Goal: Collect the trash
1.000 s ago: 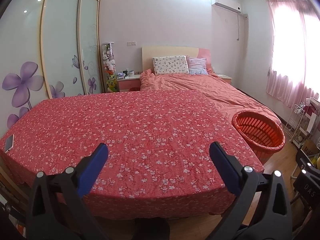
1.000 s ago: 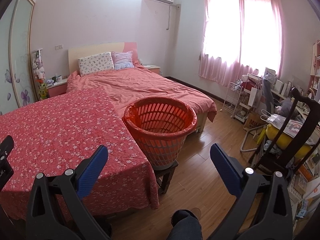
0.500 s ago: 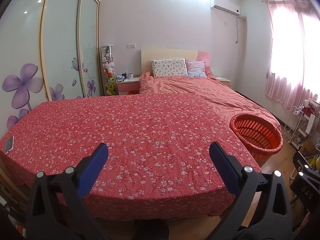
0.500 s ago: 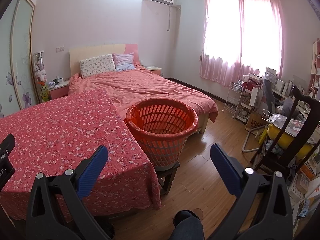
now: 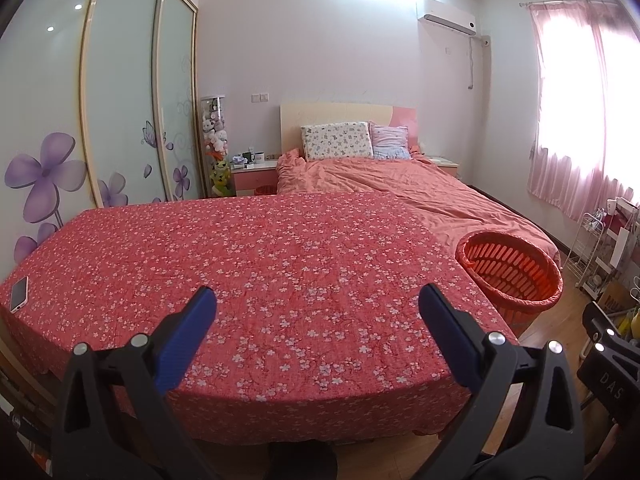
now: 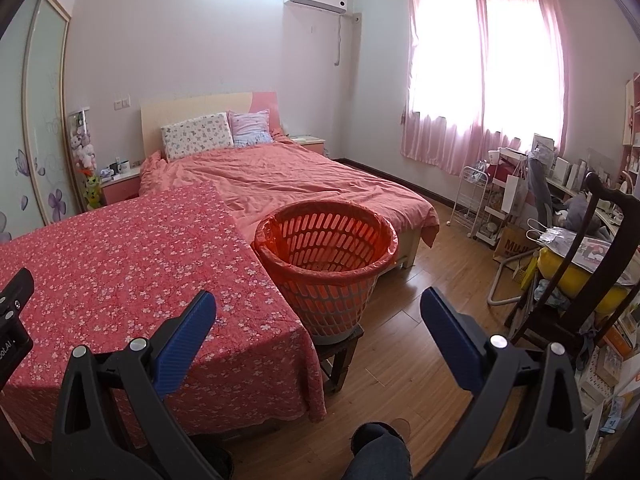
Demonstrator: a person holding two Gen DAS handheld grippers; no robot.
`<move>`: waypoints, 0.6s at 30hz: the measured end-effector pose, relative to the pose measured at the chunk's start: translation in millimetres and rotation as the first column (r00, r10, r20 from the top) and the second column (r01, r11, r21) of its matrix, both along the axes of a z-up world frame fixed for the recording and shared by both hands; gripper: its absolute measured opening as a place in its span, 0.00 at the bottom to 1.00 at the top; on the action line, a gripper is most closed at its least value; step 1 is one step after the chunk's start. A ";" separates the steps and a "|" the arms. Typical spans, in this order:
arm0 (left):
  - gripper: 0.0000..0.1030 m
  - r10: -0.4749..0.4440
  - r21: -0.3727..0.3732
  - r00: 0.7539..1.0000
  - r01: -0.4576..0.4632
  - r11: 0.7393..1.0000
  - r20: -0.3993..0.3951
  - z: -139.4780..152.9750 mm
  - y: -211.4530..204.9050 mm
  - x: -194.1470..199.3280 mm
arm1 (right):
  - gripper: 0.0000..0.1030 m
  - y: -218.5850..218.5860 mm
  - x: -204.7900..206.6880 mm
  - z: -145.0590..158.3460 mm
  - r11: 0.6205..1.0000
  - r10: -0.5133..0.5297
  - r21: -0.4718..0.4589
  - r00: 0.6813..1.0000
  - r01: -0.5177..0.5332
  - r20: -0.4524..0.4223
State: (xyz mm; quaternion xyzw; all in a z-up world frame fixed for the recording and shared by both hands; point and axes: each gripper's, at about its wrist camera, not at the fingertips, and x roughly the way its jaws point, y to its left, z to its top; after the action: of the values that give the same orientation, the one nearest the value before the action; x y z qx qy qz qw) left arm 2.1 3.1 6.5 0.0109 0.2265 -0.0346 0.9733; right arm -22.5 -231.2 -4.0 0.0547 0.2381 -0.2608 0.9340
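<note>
The left gripper [image 5: 316,304] hung with its blue fingers [image 5: 186,336] spread wide apart and nothing between them, above the near edge of the counter [image 5: 280,264], which was draped in a red flowered cloth. The right gripper [image 6: 318,306] was likewise spread wide and held nothing, poised past the counter's right-hand corner over the wooden floor [image 6: 420,344]. No loose trash could be made out on the cloth. The orange basket [image 6: 326,264] stood ahead of the right gripper and a little to its left, upright on a low stool [image 6: 340,350], its round mouth facing straight up and its long axis vertical; a thin orange liner was folded over the rim. From the left gripper the basket [image 5: 510,270] lay ahead and far to the right, just beside the counter's right edge. A phone [image 5: 19,294] lay flat near the counter's left edge, far left of the left gripper. Beyond the counter's far edge was the bed [image 6: 288,176]. Right of the right gripper the floor was open up to a dark chair [image 6: 580,264] and cluttered shelves. A dark trouser knee [image 6: 378,454] showed directly below the right gripper.
</note>
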 end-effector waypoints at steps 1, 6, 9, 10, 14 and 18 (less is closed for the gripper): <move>0.96 0.001 0.000 1.000 -0.001 1.000 -0.001 -0.2 0.0 0.1 | 0.98 0.0 0.3 0.2 1.000 0.001 0.001 1.000 -0.001 -0.001; 0.96 0.001 -0.001 1.000 -0.001 1.000 -0.004 0.1 1.5 1.1 | 0.98 -0.1 0.9 0.0 1.000 0.000 0.001 1.000 0.000 0.000; 0.96 0.000 -0.001 1.000 0.000 1.000 -0.003 0.1 1.6 1.0 | 0.98 -0.6 0.7 -0.2 1.000 0.001 0.001 1.000 -0.001 0.000; 0.96 0.001 -0.001 1.000 -0.001 1.000 -0.003 0.1 1.5 1.0 | 0.98 -0.4 0.9 0.0 1.000 0.001 0.001 1.000 -0.001 -0.001; 0.96 0.001 -0.001 1.000 -0.001 1.000 -0.004 0.1 1.1 1.0 | 0.98 -0.6 0.7 -0.1 1.000 0.001 0.002 1.000 -0.001 -0.001; 0.96 0.001 -0.001 1.000 -0.001 1.000 -0.004 0.2 0.9 0.9 | 0.98 -0.9 0.8 0.2 1.000 0.000 0.002 1.000 0.000 0.000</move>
State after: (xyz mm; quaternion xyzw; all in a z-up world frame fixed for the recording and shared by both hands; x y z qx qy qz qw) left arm 3.0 4.0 6.7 0.0101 0.2282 -0.0343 0.9730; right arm -21.7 -232.1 -3.8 0.0555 0.2383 -0.2607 0.9339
